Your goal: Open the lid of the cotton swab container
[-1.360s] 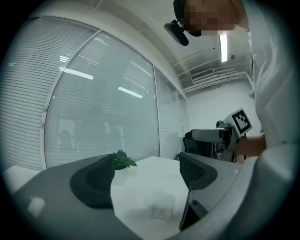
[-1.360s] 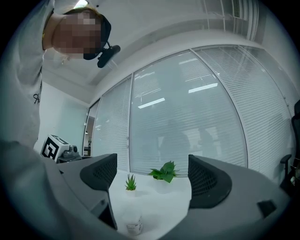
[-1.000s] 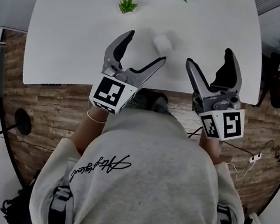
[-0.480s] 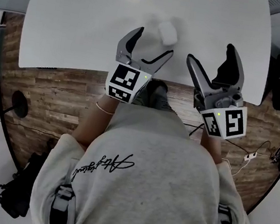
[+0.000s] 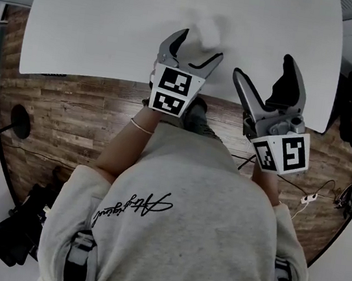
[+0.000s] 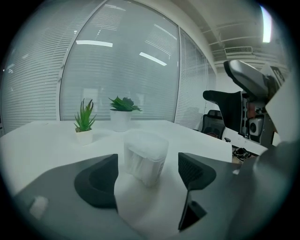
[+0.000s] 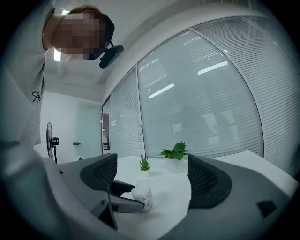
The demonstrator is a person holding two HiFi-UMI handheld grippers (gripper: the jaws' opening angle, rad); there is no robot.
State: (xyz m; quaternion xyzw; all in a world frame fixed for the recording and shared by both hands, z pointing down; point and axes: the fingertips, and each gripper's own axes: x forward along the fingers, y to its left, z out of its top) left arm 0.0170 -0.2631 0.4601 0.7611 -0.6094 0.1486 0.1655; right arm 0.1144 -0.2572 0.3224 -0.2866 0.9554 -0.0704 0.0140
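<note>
Cotton swab container (image 6: 145, 157): translucent white tub, lid (image 6: 146, 140) closed, standing upright on the white table (image 5: 102, 21), upper centre of the head view; not yet gripped.

Listed from you outward:

1. Right gripper (image 5: 264, 68): right of centre in the head view, over the table's near edge. Jaws spread wide with nothing between them. Its own view has the container (image 7: 142, 194) small and low in the frame, well ahead. It has kept much the same place over the last second.

2. Left gripper (image 5: 200, 47): jaws spread, holding nothing. This is the item that has changed: a second ago it hung back at the table's near edge, left of centre; you have carried it forward and inward, and its tips now sit at the container (image 5: 206, 28). In the left gripper view the tub stands in line with the gap, just at or past the jaw tips (image 6: 147, 176). Contact cannot be confirmed.

3. Beyond the tub: small spiky plant (image 6: 84, 123) in a white pot, left of centre; a larger potted plant (image 6: 123, 112) behind it, and blinds over the windows.

Assessment: the approach looks nearly complete. The left gripper seems set to steady the body, which would leave your right free for the lid.
</note>
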